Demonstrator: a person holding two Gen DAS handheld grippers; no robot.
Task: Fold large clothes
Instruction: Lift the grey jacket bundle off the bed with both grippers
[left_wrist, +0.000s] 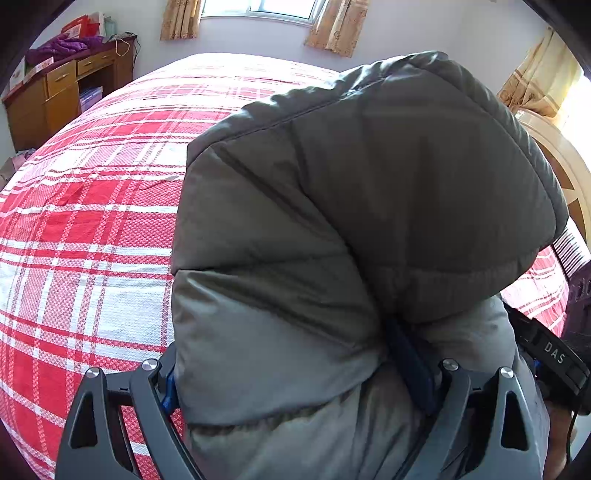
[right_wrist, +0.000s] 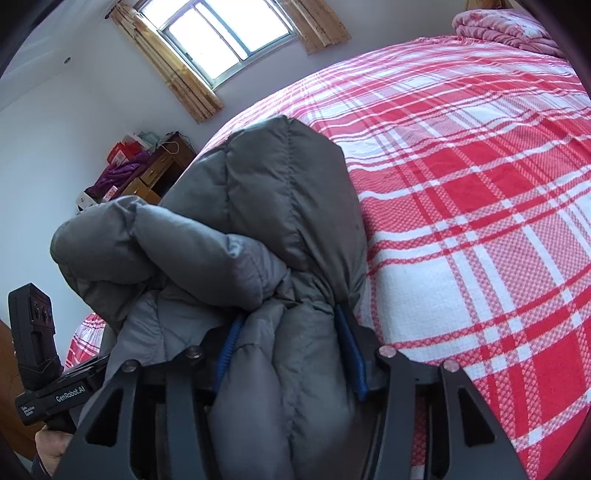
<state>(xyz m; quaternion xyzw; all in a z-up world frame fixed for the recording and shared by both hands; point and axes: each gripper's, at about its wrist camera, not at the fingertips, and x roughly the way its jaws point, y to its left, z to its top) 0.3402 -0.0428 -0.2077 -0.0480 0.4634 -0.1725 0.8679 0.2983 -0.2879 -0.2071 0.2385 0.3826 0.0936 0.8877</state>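
- Already the risk shows: the grey puffer jacket (left_wrist: 332, 229) is thick and slippery, and both tools bite only into bunched padding, so a fold of it could squirt out the moment the bundle is moved.
- Left tool (left_wrist: 306, 384): spread wide, yet the blue pads press against a fat wad of jacket on either side, so it reads as a grip on bulk rather than free jaws. A little more slack there and the wad would likely drop onto the bed (left_wrist: 85, 229).
- Right tool (right_wrist: 291, 354): jaws about halfway apart, pinching a narrower roll of jacket between the blue pads; the fabric fills the gap completely.
- The hood or collar end rises up and away beyond the fingertips of both tools, held above the red-and-white plaid bedspread rather than lying flat on it. It flops loose; it could tip over and undo whatever fold is forming.
- From the right wrist view, a puffy lobe of the jacket bulges out to the left of that tool, ungripped, with the left tool's black handle (right_wrist: 37, 354) just beyond it. That lobe may sag.
- Open bed stretches ahead of the left tool's left side and to the right of the right tool, plenty of room to lay the jacket down.
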